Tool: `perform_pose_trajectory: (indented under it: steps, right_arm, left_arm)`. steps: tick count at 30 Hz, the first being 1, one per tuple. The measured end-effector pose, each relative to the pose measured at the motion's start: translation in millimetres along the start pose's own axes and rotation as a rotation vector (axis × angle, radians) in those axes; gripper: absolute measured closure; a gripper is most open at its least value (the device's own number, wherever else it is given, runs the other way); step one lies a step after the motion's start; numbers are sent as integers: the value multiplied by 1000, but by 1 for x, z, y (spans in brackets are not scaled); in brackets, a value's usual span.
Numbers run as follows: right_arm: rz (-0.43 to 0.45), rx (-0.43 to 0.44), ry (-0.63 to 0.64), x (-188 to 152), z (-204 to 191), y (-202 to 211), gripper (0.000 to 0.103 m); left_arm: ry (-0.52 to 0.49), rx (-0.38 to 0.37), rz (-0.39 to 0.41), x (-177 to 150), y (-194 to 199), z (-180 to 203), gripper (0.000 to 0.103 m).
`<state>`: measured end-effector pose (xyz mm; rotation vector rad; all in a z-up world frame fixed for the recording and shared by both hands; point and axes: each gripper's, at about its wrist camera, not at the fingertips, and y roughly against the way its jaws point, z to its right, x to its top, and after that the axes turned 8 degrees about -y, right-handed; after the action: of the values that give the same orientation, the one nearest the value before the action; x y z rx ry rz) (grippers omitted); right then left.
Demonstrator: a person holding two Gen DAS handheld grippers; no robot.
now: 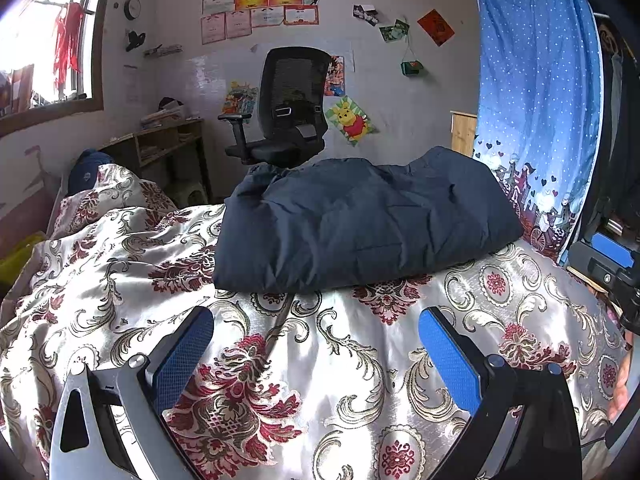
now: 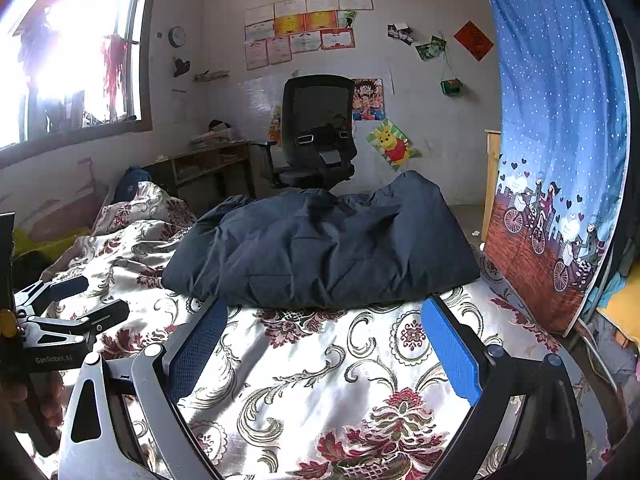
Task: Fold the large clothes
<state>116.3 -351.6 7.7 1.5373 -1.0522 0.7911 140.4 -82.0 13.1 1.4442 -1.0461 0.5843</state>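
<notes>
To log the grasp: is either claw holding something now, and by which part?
Nothing is held. The left claw and right claw are open over the bedspread, short of the folded dark jacket.

**One brand name legible, the rest too small to read**

The only readable text is "GenRobot.AI", printed in pale letters on the black body of the left gripper (image 2: 94, 300), which shows in the right wrist view to the left of the near fingers (image 2: 196, 350).

The certificates (image 2: 304, 28) pinned on the far wall, well beyond the fingertips, carry printed lines, but they are too small and blurred to make out in either view. The red paper square (image 1: 436, 27) to their right bears a dark character that cannot be read. The wall clock (image 1: 132, 8) shows no legible numerals.
</notes>
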Motion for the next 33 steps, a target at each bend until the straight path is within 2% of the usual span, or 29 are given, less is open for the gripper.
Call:
perform_pose_trajectory:
  steps: [20,24,33]
  right_arm:
    - [-3,0,5,-1,-1,1,8]
    - [-4,0,8,-2,-2,1,8]
    - [-12,6,13,-6,1,1,8]
  left_arm:
    - [4,-4,-8,2,3,3,0]
    - [-9,39,-8,3,3,4,0]
    - [-3,50,-8,3,4,3,0]
